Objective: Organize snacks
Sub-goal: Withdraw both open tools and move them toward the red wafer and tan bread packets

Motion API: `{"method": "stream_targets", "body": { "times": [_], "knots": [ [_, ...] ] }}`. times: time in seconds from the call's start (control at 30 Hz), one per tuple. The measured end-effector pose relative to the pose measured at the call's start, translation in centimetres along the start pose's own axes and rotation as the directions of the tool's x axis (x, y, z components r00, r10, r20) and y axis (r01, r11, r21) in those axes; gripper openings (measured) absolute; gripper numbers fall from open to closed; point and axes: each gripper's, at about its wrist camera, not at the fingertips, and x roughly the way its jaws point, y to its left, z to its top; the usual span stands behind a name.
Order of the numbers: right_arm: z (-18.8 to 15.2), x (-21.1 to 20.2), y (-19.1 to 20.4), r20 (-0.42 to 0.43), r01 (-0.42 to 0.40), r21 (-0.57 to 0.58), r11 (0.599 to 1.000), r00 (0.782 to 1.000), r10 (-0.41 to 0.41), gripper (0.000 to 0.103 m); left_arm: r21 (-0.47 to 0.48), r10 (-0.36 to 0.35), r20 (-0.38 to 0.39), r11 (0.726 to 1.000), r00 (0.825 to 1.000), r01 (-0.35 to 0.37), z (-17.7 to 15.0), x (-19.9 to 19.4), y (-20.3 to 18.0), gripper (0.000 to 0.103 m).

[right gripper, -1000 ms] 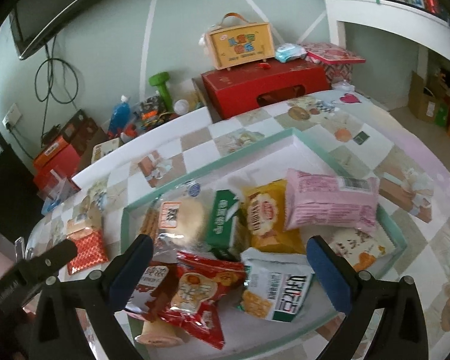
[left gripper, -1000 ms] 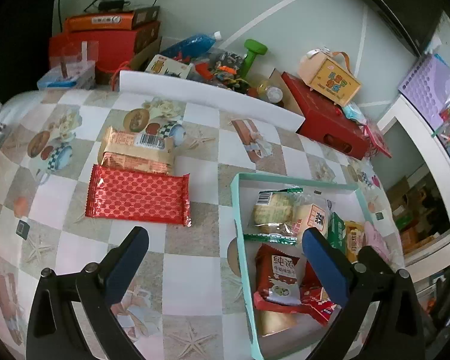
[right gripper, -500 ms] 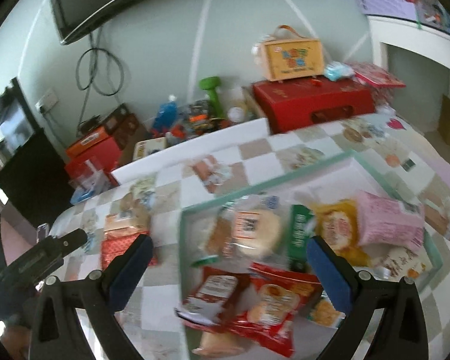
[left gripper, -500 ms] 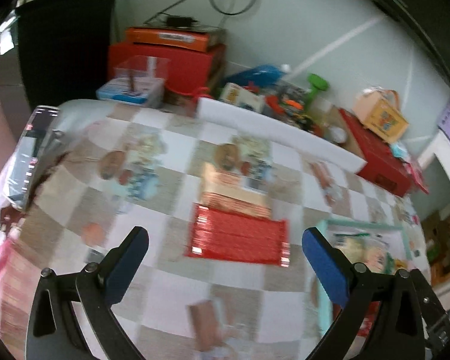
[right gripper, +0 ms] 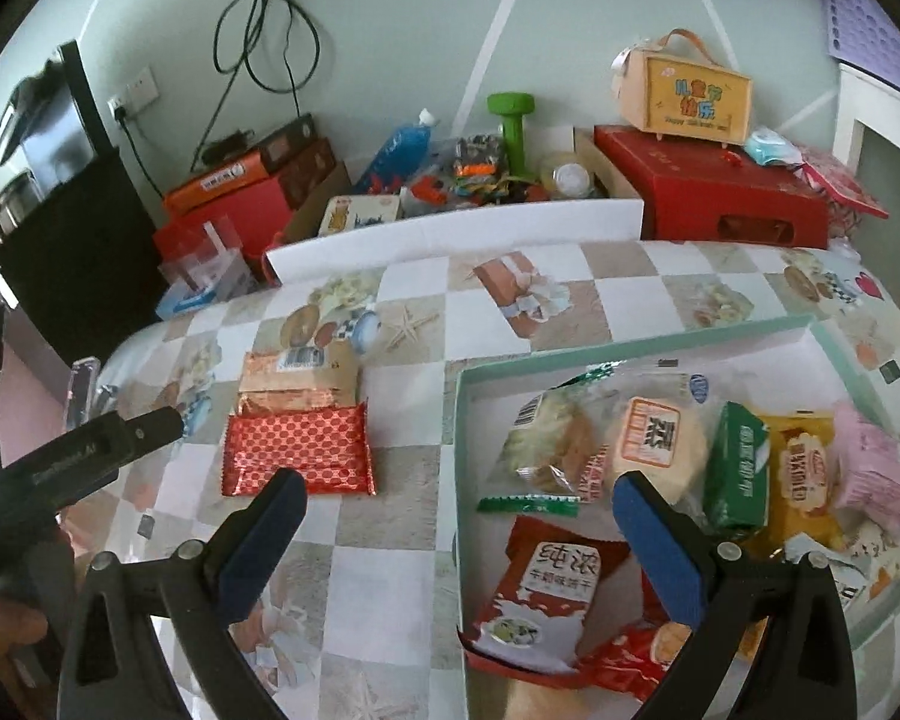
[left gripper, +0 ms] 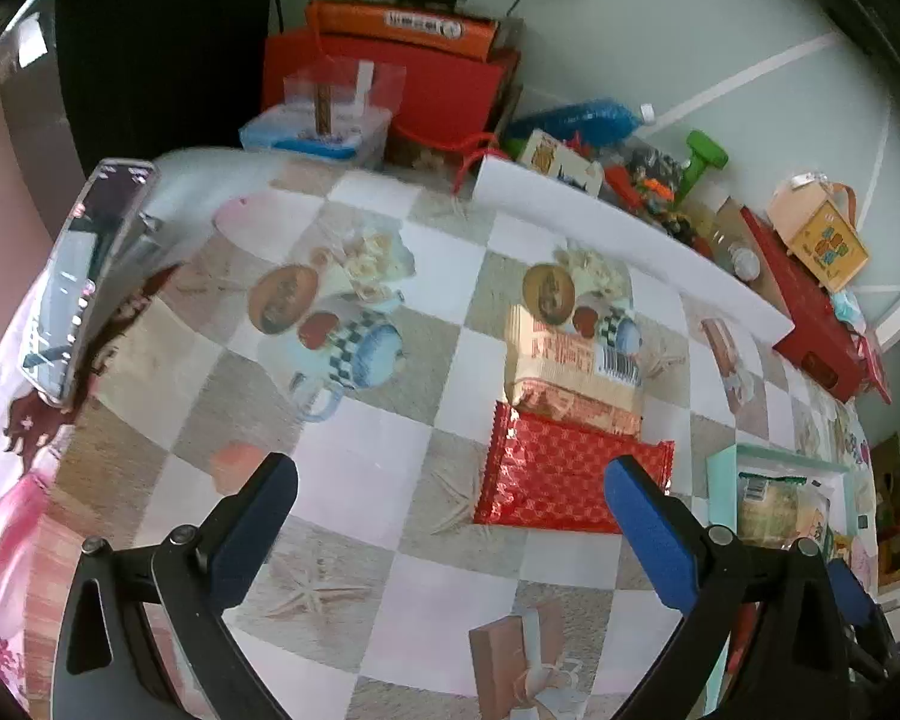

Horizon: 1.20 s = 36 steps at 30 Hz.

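Now my left claw (left gripper: 450,510) has swung off the tray toward the tabletop's left edge, jaws apart, empty; the red-wrapped snack (left gripper: 570,474) lies ahead. My right claw (right gripper: 459,513), apart, straddles the tray (right gripper: 630,354) rim.

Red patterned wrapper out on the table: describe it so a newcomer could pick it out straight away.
Start at the teal-rimmed tray of snacks on the checked tablecloth; outside its left wall two flat packets lie together on the cloth. The nearer one is the red patterned wrapper, its far edge against the tan packet with a barcode. It alone is shiny red with a small repeating pattern and crimped ends.
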Motion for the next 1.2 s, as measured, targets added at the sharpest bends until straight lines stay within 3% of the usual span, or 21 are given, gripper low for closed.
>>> {"method": "stream_targets", "body": {
  "times": [0.27, 0.6, 0.77, 0.9, 1.2],
  "knots": [
    [0.9, 1.7, 0.0, -0.024, 0.035, -0.008, 0.999, 0.999, -0.035, 0.103, -0.045, -0.020, -0.085, 0.999, 0.996, 0.017, 0.2, 3.4, -1.1, 0.102],
    [3.0, 3.1, -0.7, -0.004, 0.073, 0.008, 0.997, 0.997, -0.073, 0.103, -0.056, -0.030, -0.134, 0.998, 0.991, 0.023, 1.3, 6.4, -3.3, 0.102],
    [3.0, 3.3, -1.3, -0.010, 0.075, 0.020, 0.997, 0.997, -0.075, 0.103, -0.010, 0.030, -0.143, 0.999, 0.989, -0.032, 2.0, 7.7, -5.3, 0.102],
    [3.0, 3.1, -1.8, -0.009, 0.075, 0.033, 0.997, 0.997, -0.075, 0.103, 0.089, 0.108, -0.158, 0.991, 0.981, -0.095, 2.1, 8.9, -7.5, 0.102],
    [2.9, 2.6, -3.1, -0.014, 0.082, 0.063, 0.995, 0.997, -0.081, 0.103, 0.154, 0.137, -0.177, 0.982, 0.975, -0.110, 0.4, 8.1, -7.5, 0.102]
  ]
}}
